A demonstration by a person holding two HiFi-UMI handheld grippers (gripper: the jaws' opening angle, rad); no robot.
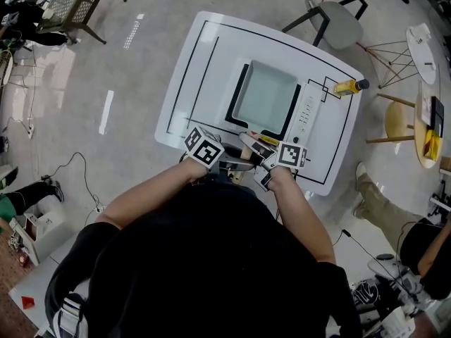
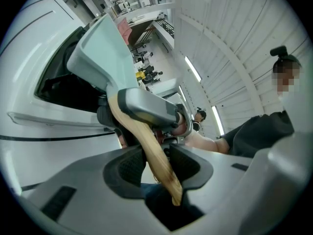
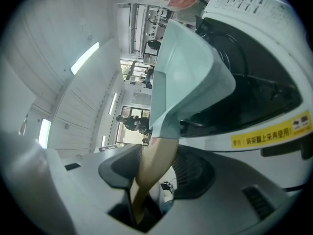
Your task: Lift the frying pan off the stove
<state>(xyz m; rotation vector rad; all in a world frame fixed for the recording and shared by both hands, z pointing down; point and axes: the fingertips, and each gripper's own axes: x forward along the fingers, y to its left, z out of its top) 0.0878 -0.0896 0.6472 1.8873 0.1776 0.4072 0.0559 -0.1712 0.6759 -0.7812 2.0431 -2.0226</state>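
Note:
A pale green square frying pan (image 1: 264, 97) sits over the black-and-white stove (image 1: 307, 111) on the white table (image 1: 184, 83). Its wooden handle (image 1: 240, 174) points toward me. My left gripper (image 1: 236, 166) and right gripper (image 1: 255, 146) meet at that handle. In the left gripper view the handle (image 2: 146, 136) runs between the pads of the left gripper (image 2: 155, 163), with the right gripper's grey jaw farther up it and the pan (image 2: 105, 48) beyond. In the right gripper view the right gripper (image 3: 156, 173) is shut on the handle (image 3: 159, 155). The pan (image 3: 186, 77) tilts above the stove's dark top (image 3: 264, 97).
A yellow bottle (image 1: 349, 86) lies on the table's right edge, beside the stove. A grey chair (image 1: 338, 20) stands beyond the table, and a round side table (image 1: 425, 118) with stools is to the right. Another person's leg (image 1: 384, 210) is at the right. Cables lie on the floor at left.

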